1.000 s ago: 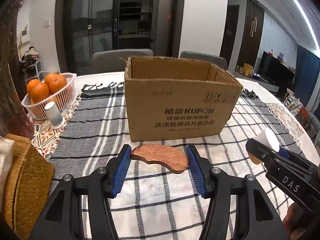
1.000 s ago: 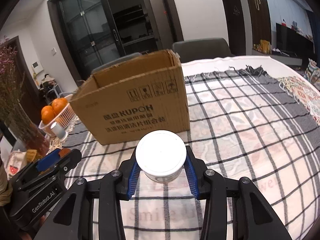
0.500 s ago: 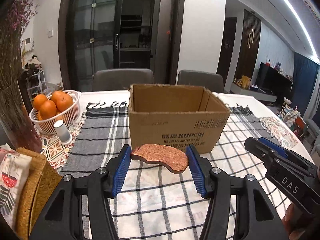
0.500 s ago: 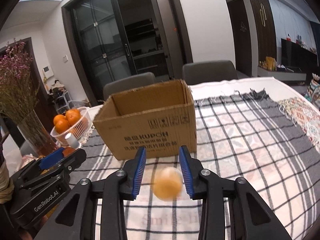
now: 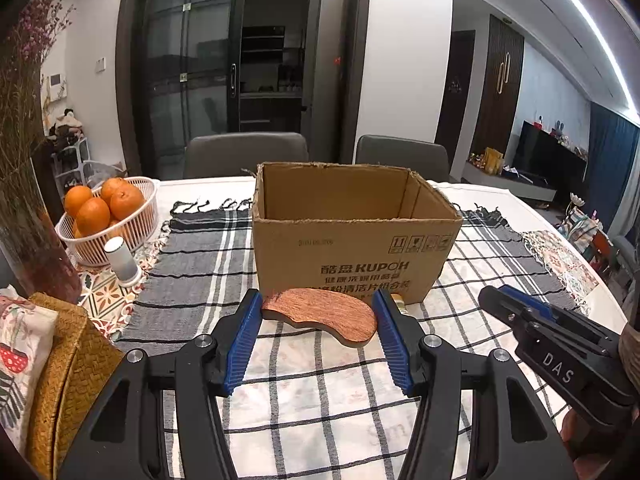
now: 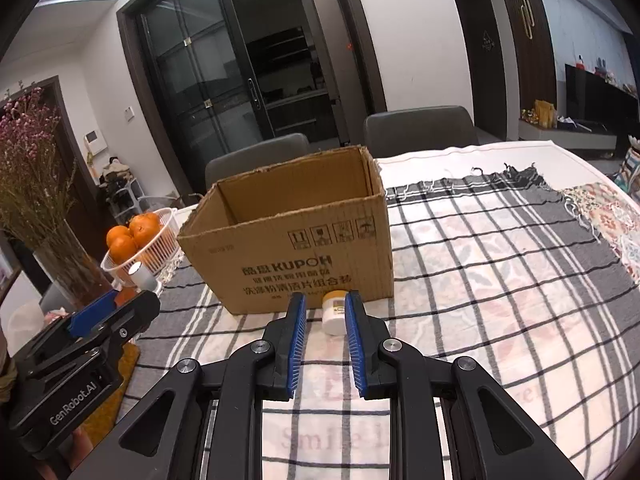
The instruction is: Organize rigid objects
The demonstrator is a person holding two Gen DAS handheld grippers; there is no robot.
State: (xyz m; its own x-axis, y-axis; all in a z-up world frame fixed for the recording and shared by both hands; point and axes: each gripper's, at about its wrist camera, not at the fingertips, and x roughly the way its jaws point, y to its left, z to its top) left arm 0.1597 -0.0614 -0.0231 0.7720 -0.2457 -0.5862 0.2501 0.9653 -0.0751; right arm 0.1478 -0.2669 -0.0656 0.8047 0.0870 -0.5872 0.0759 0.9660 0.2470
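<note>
My left gripper (image 5: 318,326) is shut on a kidney-shaped brown wooden piece (image 5: 320,315) and holds it above the checked cloth in front of the open cardboard box (image 5: 352,232). My right gripper (image 6: 325,334) is open and empty. A small white jar (image 6: 334,312) lies on its side on the cloth beyond its fingertips, against the foot of the box (image 6: 296,240). The jar is almost hidden behind the left gripper's right finger in the left wrist view. Each gripper shows at the edge of the other's view.
A white basket of oranges (image 5: 106,216) and a small white cylinder (image 5: 122,258) stand left of the box. A vase of dried flowers (image 6: 60,248) and a woven holder (image 5: 64,368) are at the near left. Two chairs stand behind the table.
The right gripper let go of the white jar, which fell and now lies on the cloth by the box. Both grippers rose and pulled back. The left still holds the wooden piece.
</note>
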